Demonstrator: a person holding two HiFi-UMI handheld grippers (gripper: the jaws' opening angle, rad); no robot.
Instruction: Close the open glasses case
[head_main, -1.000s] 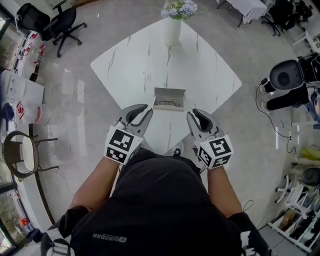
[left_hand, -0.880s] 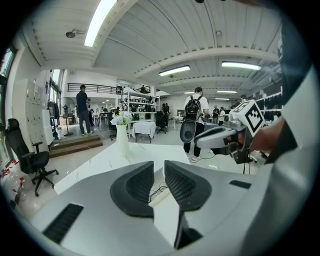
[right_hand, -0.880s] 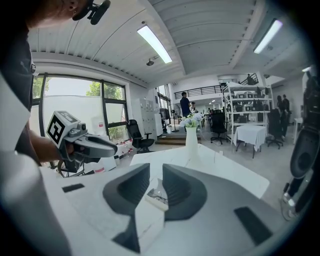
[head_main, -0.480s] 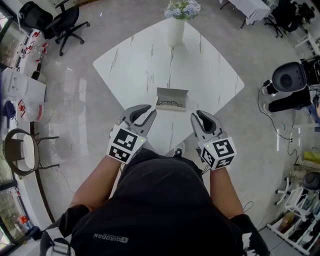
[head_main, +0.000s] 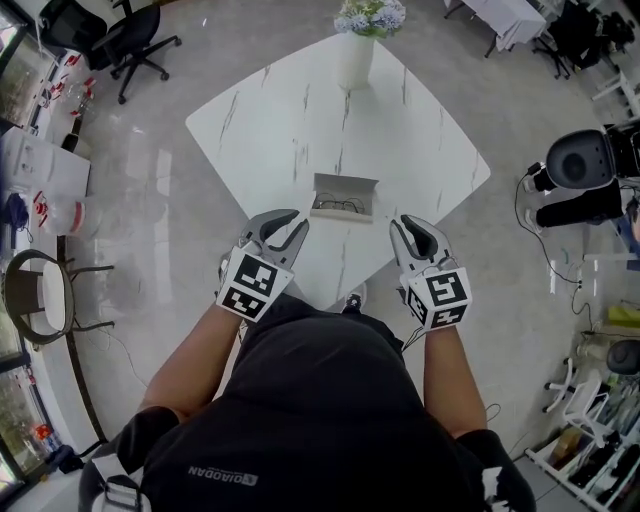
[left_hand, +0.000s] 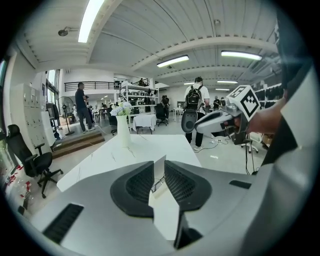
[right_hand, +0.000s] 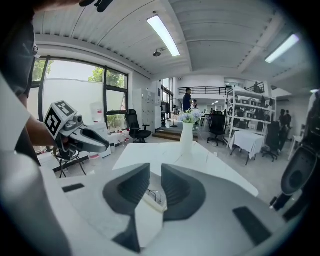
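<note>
The open glasses case (head_main: 343, 197) lies on the white marble table (head_main: 300, 120), its lid standing up at the far side and dark-framed glasses inside. Both grippers hover at the table's near corner, short of the case. My left gripper (head_main: 298, 220) is to the case's near left and my right gripper (head_main: 412, 226) to its near right. Each has its jaws a little apart with nothing between them. The case (left_hand: 159, 180) shows through the jaw gap in the left gripper view, and the case (right_hand: 152, 196) likewise in the right gripper view.
A white vase with flowers (head_main: 352, 50) stands at the table's far corner. Office chairs (head_main: 120, 45) are at the back left. A black machine with cables (head_main: 580, 165) stands on the floor to the right. People stand in the background.
Both grippers stay near the table's near corner. The right one has drifted slightly right. The case has not moved.
</note>
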